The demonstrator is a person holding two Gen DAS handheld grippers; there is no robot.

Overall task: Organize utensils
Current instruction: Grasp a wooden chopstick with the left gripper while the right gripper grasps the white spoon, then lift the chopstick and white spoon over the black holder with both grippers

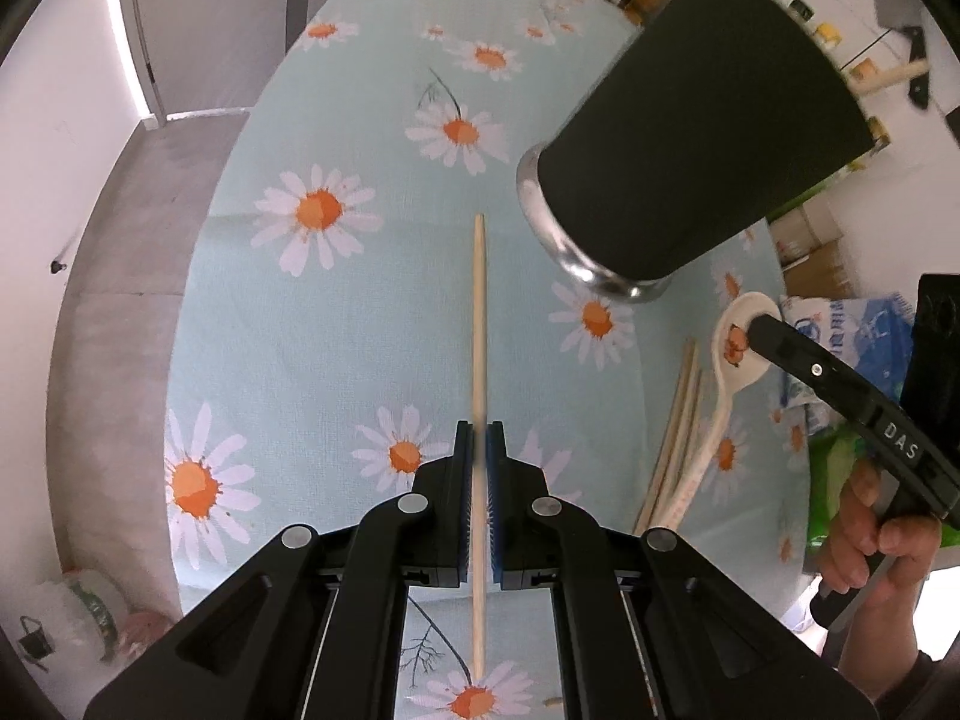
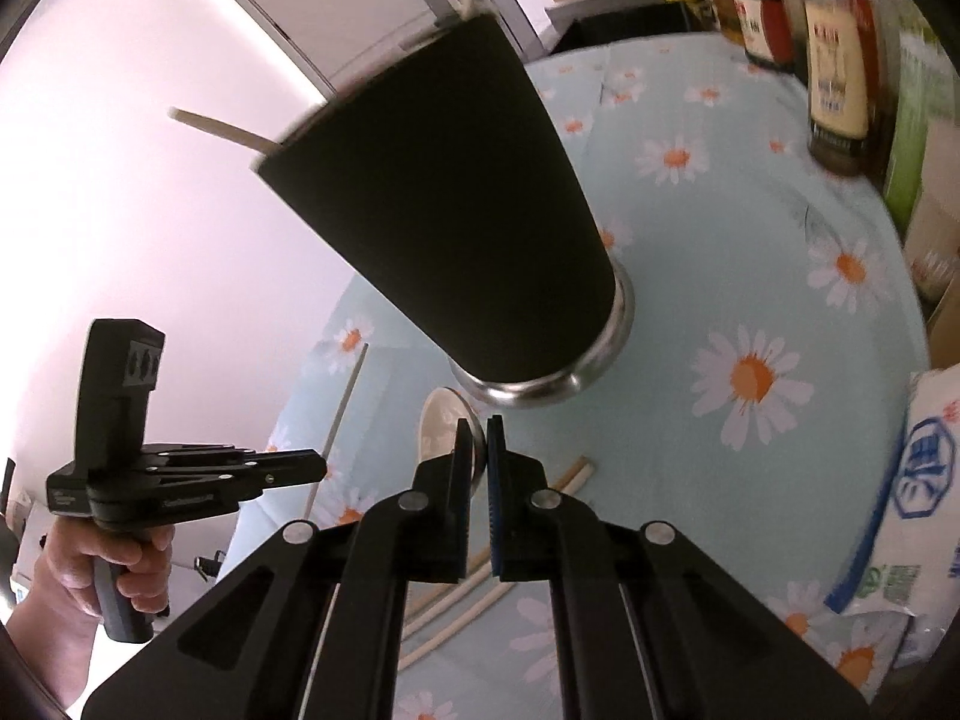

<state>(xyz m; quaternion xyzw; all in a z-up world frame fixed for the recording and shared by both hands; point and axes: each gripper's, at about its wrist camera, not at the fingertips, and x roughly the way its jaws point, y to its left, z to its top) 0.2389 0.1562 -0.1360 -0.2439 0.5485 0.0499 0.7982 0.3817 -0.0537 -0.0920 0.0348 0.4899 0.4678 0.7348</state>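
Note:
My left gripper (image 1: 480, 438) is shut on a wooden chopstick (image 1: 478, 312) and holds it above the daisy tablecloth (image 1: 336, 324), left of the black utensil cup (image 1: 708, 138). The cup (image 2: 444, 210) has a steel base and two sticks poke out of its top. My right gripper (image 2: 478, 429) is nearly shut around the rim of a white ceramic spoon (image 2: 441, 426), just below the cup. In the left wrist view the spoon (image 1: 729, 354) lies beside several chopsticks (image 1: 672, 438), with the right gripper's fingers (image 1: 780, 342) over its bowl.
Bottles and jars (image 2: 834, 60) stand along the far right edge of the table. A blue and white bag (image 2: 906, 492) lies at the right. A grey floor and a wall (image 1: 120, 228) lie beyond the table's left edge.

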